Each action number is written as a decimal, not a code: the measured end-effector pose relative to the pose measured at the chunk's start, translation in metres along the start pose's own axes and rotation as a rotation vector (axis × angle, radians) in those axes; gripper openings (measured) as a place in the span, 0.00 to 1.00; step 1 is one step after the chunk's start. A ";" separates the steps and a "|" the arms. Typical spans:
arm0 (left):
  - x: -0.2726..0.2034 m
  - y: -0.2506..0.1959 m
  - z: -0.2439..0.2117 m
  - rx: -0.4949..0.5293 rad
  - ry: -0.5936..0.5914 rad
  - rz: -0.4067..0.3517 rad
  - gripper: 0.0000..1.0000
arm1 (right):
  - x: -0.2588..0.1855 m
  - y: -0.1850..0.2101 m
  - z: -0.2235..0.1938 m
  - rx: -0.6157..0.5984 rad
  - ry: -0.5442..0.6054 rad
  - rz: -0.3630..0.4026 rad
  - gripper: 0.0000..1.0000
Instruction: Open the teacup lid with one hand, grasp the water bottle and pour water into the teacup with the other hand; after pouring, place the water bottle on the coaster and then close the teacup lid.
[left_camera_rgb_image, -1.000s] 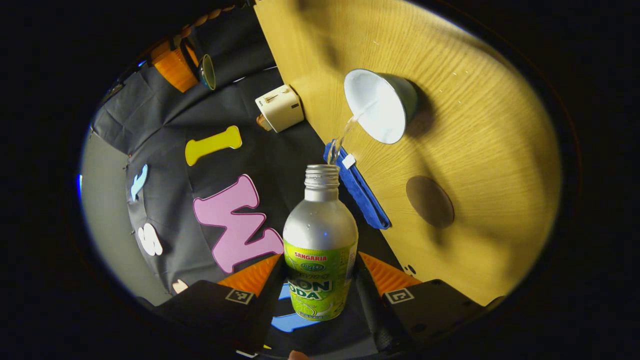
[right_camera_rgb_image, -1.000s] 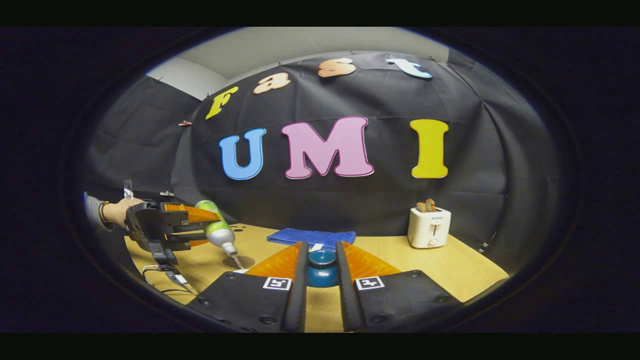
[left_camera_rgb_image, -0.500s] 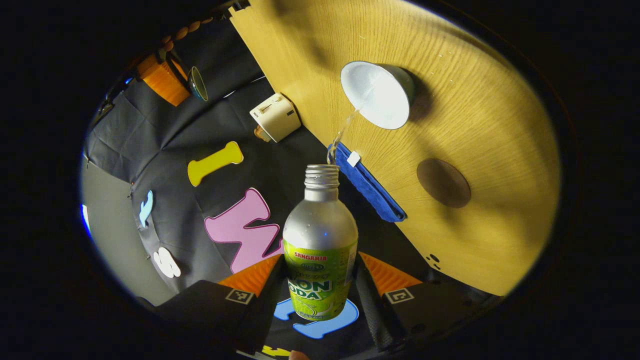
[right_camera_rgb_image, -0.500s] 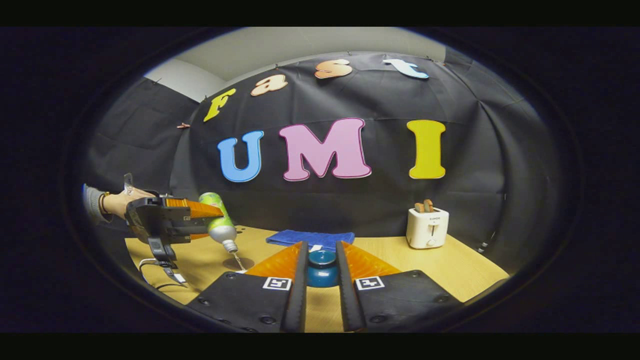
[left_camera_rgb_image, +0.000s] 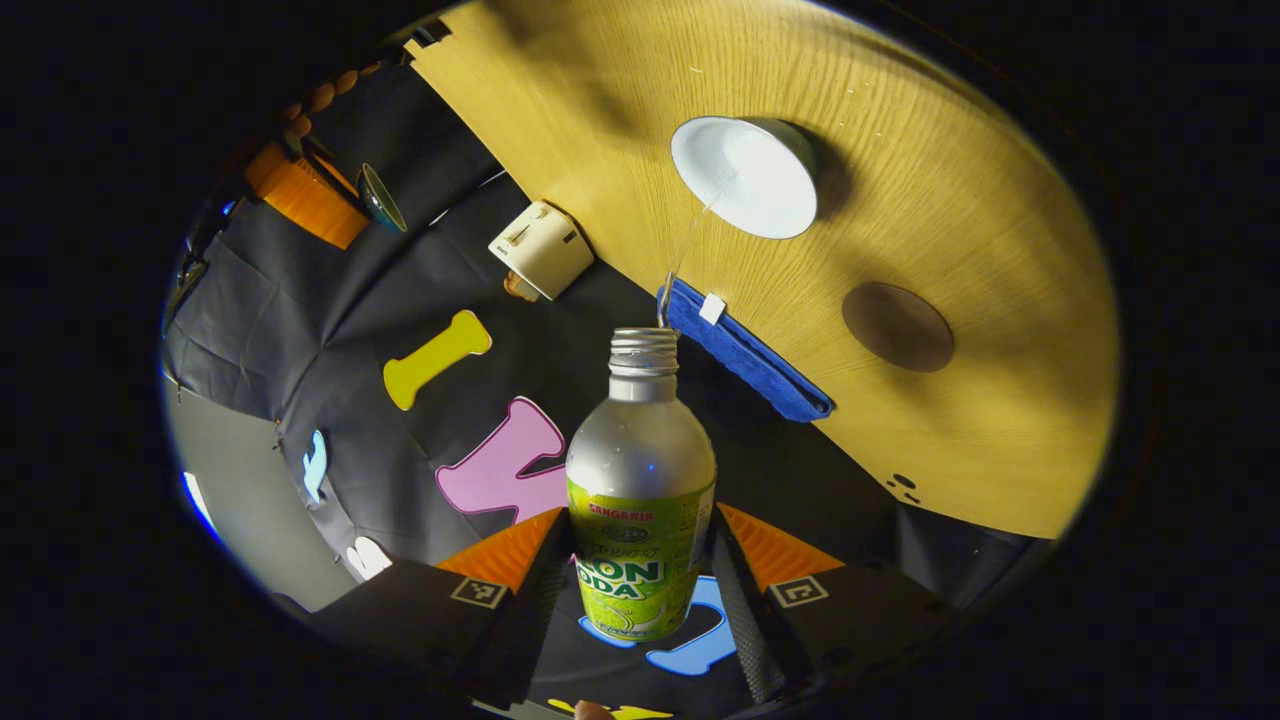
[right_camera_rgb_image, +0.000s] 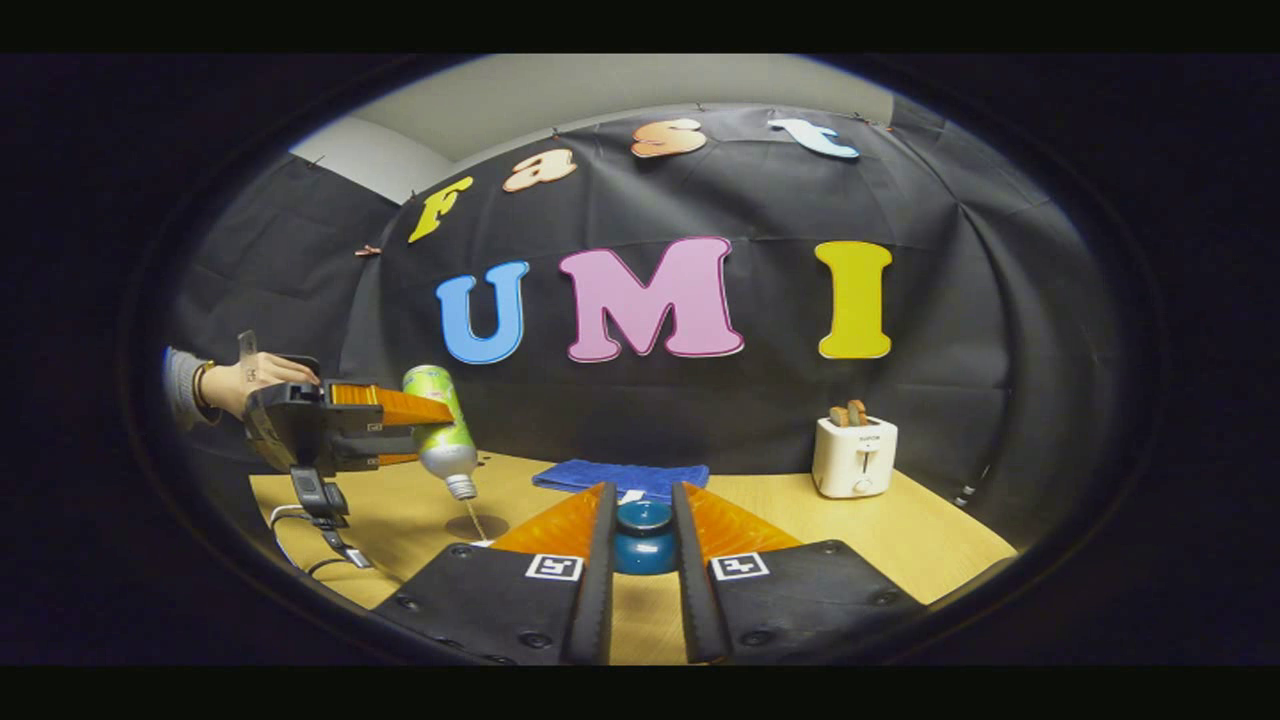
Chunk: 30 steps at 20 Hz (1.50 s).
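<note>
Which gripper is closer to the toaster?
The right gripper. It holds the teacup lid a little left of the toaster; the left gripper pours from the water bottle at the table's far left.

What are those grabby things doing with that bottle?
A person is pouring. The left gripper is shut on a silver bottle with a green label, tipped mouth-down so a thin stream of water falls into the open white-lined teacup on the wooden table. The right gripper holds the dark blue teacup lid off to the side. The round brown coaster is bare, waiting for the bottle.
</note>
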<state>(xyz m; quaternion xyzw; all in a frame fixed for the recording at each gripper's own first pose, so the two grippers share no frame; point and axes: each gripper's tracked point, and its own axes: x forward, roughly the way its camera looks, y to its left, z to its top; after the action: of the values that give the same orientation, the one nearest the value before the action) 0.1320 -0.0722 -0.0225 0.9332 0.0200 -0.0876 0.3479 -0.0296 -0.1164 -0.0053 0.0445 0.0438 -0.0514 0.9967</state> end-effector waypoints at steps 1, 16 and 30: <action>0.000 0.002 -0.001 0.014 0.002 -0.003 0.80 | 0.000 0.000 0.000 0.000 -0.001 0.000 0.32; -0.009 -0.039 0.042 -0.470 -0.049 -0.114 0.80 | -0.001 -0.007 0.003 0.015 -0.007 -0.012 0.32; 0.009 -0.028 0.029 -2.169 -0.195 -0.054 0.80 | 0.002 -0.004 -0.002 0.014 0.002 -0.010 0.32</action>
<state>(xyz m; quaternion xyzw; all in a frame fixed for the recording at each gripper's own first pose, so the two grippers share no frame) 0.1336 -0.0699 -0.0633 0.1177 0.0796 -0.1046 0.9843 -0.0286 -0.1205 -0.0081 0.0512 0.0447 -0.0566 0.9961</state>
